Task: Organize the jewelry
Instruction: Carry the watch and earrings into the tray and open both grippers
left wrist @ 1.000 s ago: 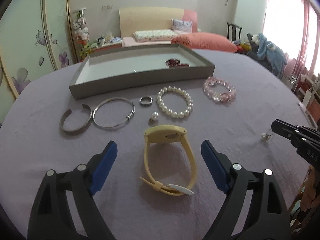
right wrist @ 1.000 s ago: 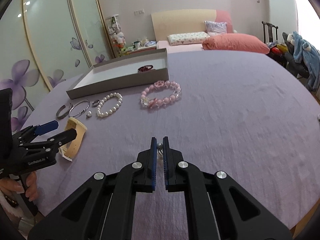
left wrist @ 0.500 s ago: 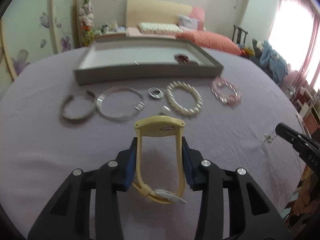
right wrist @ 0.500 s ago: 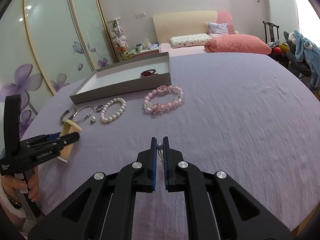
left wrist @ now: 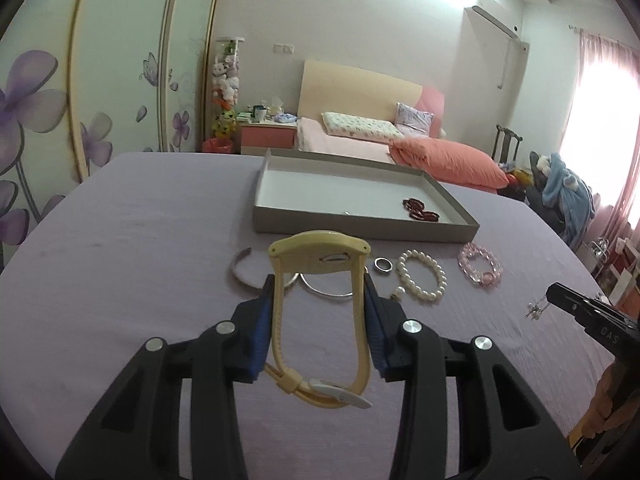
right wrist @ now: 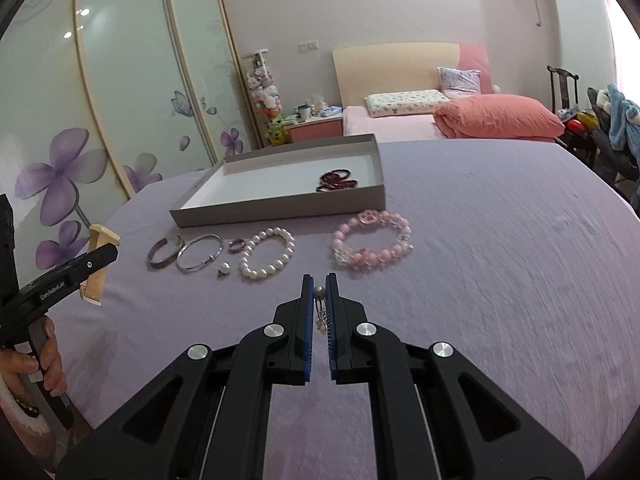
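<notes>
In the left wrist view, the yellow watch (left wrist: pixel 318 304) hides the middle of the bangle (left wrist: pixel 326 291) behind it and one end of the cuff (left wrist: pixel 242 276), and the right gripper (left wrist: pixel 558 297) at 3 o'clock is cut off by the picture's edge. The earring (right wrist: pixel 320 307) between the right gripper's pads is too small to make out in either view, and the stud (left wrist: pixel 398 294) beside the pearls is half hidden behind a left finger (left wrist: pixel 378 322). In the right wrist view, at 9 o'clock, the left gripper (right wrist: pixel 102 258) covers most of the watch and the hand (right wrist: pixel 34 368) holding it runs off the edge.
</notes>
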`<state>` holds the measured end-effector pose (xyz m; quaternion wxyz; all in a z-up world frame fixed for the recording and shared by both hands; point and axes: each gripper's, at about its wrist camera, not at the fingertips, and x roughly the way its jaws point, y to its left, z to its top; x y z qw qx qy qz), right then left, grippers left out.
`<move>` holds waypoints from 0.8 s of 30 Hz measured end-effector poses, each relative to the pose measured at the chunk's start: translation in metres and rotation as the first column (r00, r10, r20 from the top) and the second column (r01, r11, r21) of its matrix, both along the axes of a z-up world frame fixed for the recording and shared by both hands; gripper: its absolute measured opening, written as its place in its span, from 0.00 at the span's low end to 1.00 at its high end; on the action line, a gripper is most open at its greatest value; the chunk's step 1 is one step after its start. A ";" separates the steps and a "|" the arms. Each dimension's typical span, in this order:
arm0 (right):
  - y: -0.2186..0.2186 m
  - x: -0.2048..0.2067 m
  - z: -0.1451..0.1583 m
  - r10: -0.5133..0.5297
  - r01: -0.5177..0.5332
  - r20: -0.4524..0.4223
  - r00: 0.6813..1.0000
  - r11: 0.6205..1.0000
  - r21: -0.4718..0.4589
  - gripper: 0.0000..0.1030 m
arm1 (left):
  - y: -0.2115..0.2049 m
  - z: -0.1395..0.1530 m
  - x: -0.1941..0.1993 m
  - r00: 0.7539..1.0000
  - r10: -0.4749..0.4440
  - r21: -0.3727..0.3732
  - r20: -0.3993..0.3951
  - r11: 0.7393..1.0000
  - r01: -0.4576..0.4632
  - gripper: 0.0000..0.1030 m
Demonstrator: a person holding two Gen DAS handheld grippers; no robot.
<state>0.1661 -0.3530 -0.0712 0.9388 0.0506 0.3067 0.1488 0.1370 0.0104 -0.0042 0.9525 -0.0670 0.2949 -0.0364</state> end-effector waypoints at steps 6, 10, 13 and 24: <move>0.012 0.005 0.009 0.025 -0.024 0.027 0.999 1.000 -0.011 0.07 | 0.006 0.003 0.002 1.000 0.012 -0.012 0.011 1.000 -0.012 0.39; 0.016 0.009 0.016 0.030 -0.030 0.050 0.998 0.999 -0.019 0.07 | 0.007 0.007 0.008 1.000 0.011 -0.007 0.027 1.000 -0.011 0.39; 0.018 0.016 0.028 0.033 -0.030 0.088 0.996 0.999 -0.027 0.07 | 0.007 0.014 0.015 0.999 0.014 0.003 0.049 1.000 -0.014 0.39; 0.025 0.056 0.065 0.028 -0.020 0.208 0.978 0.999 -0.041 0.07 | 0.003 0.043 0.050 0.989 0.015 0.043 0.150 0.999 -0.022 0.39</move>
